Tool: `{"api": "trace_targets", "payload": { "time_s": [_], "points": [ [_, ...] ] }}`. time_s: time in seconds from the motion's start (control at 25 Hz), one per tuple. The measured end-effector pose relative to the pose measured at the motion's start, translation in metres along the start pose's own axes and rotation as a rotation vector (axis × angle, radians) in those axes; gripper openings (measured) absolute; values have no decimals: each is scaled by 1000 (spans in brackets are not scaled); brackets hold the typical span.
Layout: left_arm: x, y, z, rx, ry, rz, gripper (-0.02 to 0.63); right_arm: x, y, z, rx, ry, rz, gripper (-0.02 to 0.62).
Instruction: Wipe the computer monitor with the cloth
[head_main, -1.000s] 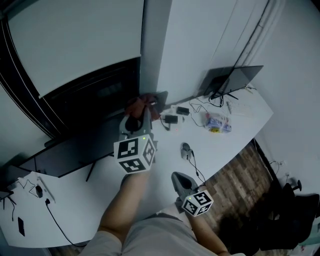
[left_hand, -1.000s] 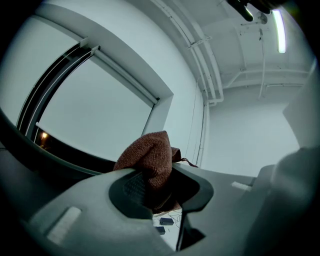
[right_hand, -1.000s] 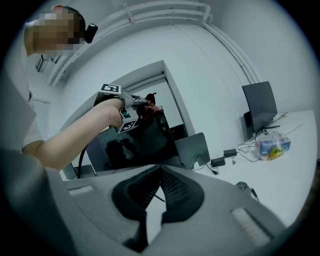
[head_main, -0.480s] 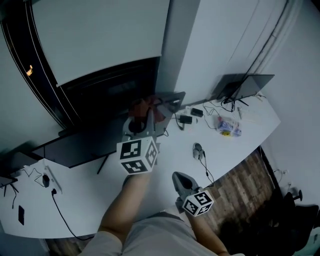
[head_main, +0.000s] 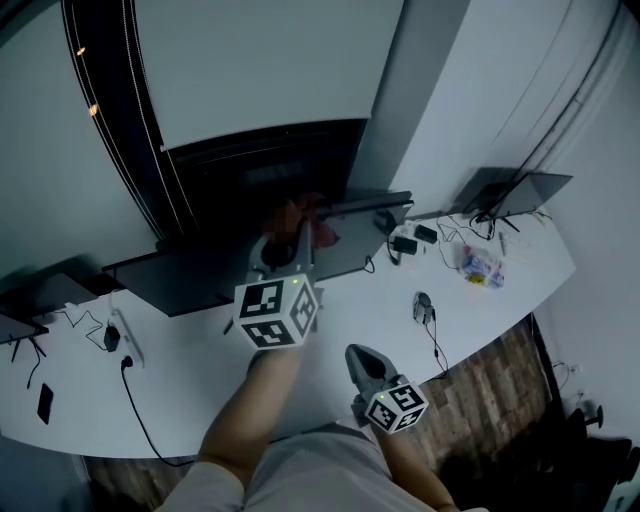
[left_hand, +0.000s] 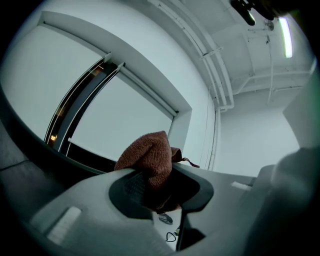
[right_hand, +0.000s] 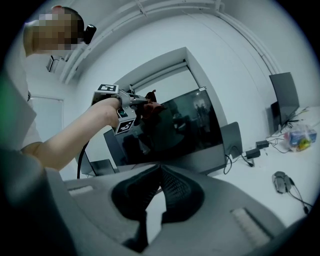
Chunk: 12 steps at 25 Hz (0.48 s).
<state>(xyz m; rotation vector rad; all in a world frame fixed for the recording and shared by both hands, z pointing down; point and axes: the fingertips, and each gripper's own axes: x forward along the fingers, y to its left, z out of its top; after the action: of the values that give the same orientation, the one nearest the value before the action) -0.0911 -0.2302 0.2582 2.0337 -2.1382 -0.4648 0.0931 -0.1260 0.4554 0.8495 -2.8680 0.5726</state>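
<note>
Firstly, the left gripper (left_hand: 152, 182) jaws are clamped on a bunched, rust-brown knitted cloth (left_hand: 149, 152) — its own view shows the fold bulging above them. The right gripper (right_hand: 159, 172) jaws meet at the tips, nothing between. Only the right gripper view places the cloth before the upper left of the dark, glossy monitor (right_hand: 175, 127) — contact cannot be confirmed. The monitor stands on a white desk (head_main: 370, 300).

Pretty dim overall, with a cold bluish cast on everything. The one bright spot is a ceiling tube (left_hand: 286, 30). Both gripper views are heavy fisheye with black corners and soft close-up parts. The monitor (right_hand: 175, 125) shows faint reflections, and shadows on the worktop (head_main: 190, 350) are soft.
</note>
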Motion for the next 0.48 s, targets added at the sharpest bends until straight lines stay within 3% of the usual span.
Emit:
{"api": "trace_targets", "payload": {
  "time_s": [0.48],
  "points": [
    [-53, 71, 28, 15, -37, 78, 95, 38, 62, -14, -19, 24, 87, 3]
  ]
}}
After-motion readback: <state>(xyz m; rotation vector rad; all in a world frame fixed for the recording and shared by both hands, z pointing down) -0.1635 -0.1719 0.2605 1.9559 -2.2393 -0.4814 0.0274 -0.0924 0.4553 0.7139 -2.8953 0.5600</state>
